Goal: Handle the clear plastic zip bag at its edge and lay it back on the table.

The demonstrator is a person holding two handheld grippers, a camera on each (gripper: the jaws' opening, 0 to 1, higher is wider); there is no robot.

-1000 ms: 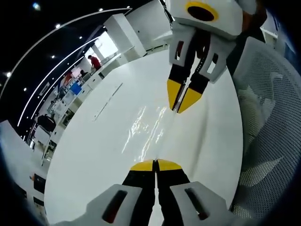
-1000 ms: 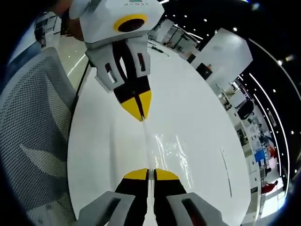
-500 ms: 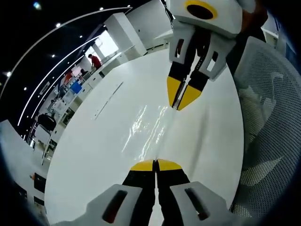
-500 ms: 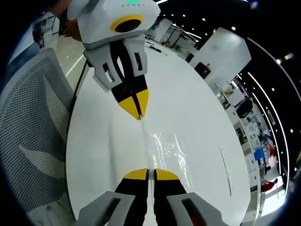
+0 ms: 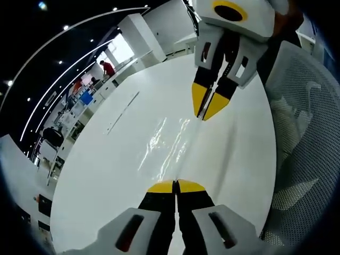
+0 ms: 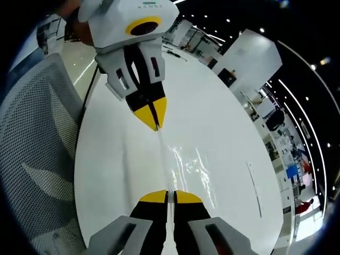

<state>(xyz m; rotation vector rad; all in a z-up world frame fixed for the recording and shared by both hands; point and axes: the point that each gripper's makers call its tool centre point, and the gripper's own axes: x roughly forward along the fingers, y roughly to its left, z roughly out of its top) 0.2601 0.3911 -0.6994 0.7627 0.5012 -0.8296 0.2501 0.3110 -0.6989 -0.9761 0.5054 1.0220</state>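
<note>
In the left gripper view, the left gripper has its yellow-tipped jaws pressed together on the near edge of the clear plastic zip bag, which stretches away over the white table toward the right gripper. There the right gripper's jaws stand slightly parted at the tips yet meet the far edge of the bag; whether that edge is firmly pinched cannot be told from this view. In the right gripper view, the right gripper shows its jaws closed on a thin strip of the bag, and the left gripper opposite has its tips together on the other end. The bag hangs taut between the two grippers, just above or barely touching the table; which of the two cannot be told.

Risks, as judged: the film is thin and slick, so uneven tension could pull one edge free, leaving the bag to swing or crumple. Releasing one side before the other would lay it folded, not flat. Lowering near the table edge beside the mesh chair could let it slide off.

Count: one bag, two grippers, one table, one mesh chair, several people in the far background.
</note>
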